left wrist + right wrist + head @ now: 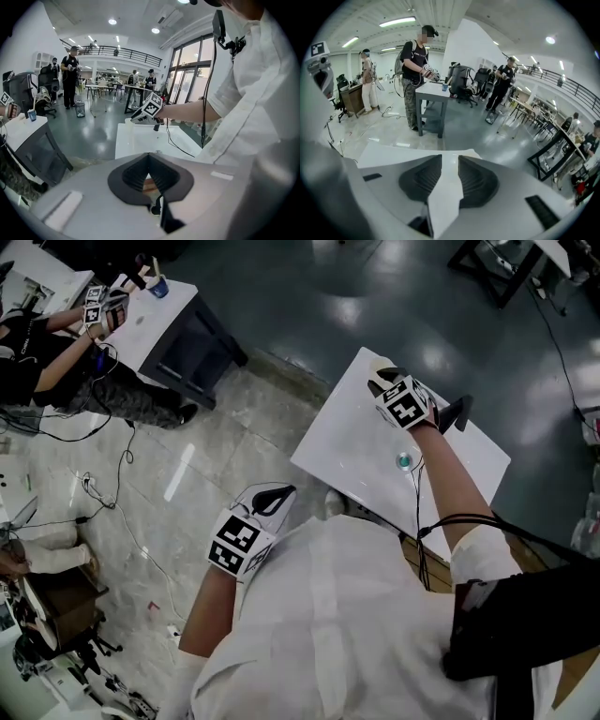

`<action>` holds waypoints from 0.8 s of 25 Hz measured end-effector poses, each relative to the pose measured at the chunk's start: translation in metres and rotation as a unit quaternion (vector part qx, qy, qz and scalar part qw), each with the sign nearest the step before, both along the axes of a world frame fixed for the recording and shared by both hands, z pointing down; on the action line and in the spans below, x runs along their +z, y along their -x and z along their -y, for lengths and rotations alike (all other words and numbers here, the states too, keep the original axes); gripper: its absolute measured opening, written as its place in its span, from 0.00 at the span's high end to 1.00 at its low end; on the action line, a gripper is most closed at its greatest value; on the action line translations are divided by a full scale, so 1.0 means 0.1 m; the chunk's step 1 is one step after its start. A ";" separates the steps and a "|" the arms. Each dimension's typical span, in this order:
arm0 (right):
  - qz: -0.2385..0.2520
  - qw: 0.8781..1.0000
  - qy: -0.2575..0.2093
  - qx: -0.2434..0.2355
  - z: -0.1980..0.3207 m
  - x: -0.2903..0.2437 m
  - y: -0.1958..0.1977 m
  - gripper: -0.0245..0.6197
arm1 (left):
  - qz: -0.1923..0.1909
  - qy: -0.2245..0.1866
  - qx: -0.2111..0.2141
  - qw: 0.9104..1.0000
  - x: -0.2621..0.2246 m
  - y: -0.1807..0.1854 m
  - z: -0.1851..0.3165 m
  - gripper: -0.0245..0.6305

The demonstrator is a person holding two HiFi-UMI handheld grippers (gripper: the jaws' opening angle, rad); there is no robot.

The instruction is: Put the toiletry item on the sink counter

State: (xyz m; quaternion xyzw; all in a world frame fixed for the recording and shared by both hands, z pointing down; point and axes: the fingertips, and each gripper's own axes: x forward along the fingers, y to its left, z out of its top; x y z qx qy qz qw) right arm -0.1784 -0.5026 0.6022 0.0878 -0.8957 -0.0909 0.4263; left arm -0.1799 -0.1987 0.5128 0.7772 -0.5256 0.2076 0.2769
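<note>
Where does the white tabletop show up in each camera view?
Head view: white tabletop, centre-right of the picture.
Left gripper view: white tabletop at centre, beyond the jaws.
Right gripper view: white tabletop at lower left, just beyond the jaws.
Shared landmark: the cup on the neighbouring grey table.

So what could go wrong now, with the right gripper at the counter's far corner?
The right gripper holds the white item near the counter's far corner; released there, it may fall off the edge.
The black cable along the right arm hangs over the counter and could snag or knock the item.
</note>
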 end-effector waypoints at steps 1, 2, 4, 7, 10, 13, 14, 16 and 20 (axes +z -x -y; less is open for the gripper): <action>0.008 1.000 0.003 0.009 -0.06 -0.06 -0.03 0.82 | 0.000 -0.001 0.003 1.000 -0.02 -0.01 -0.04 0.95; 0.016 1.000 0.008 0.018 -0.12 -0.11 -0.05 0.82 | 0.001 -0.002 0.006 1.000 -0.02 -0.01 -0.07 0.95; 0.033 0.999 0.017 0.031 -0.27 -0.18 -0.09 0.82 | 0.003 -0.005 0.012 1.000 -0.02 -0.01 -0.15 0.95; 0.055 0.997 0.030 0.045 -0.54 -0.29 -0.18 0.83 | 0.001 -0.010 0.022 1.000 -0.06 -0.03 -0.27 0.95; 0.071 0.994 0.054 0.058 -0.93 -0.38 -0.31 0.89 | 0.001 -0.016 0.033 0.999 -0.11 -0.08 -0.42 0.95; 0.089 0.991 0.075 0.070 -1.34 -0.44 -0.43 0.94 | -0.001 -0.028 0.041 0.999 -0.15 -0.11 -0.58 0.95; 0.096 0.989 0.081 0.074 -1.47 -0.46 -0.46 0.94 | -0.003 -0.032 0.042 0.999 -0.17 -0.10 -0.63 0.95; 0.107 0.987 0.091 0.079 -1.74 -0.50 -0.53 0.94 | -0.011 -0.036 0.043 0.998 -0.20 -0.11 -0.73 0.95; 0.122 0.983 0.109 0.089 -2.32 -0.60 -0.69 0.95 | -0.019 -0.042 0.058 0.997 -0.28 -0.21 -1.01 0.95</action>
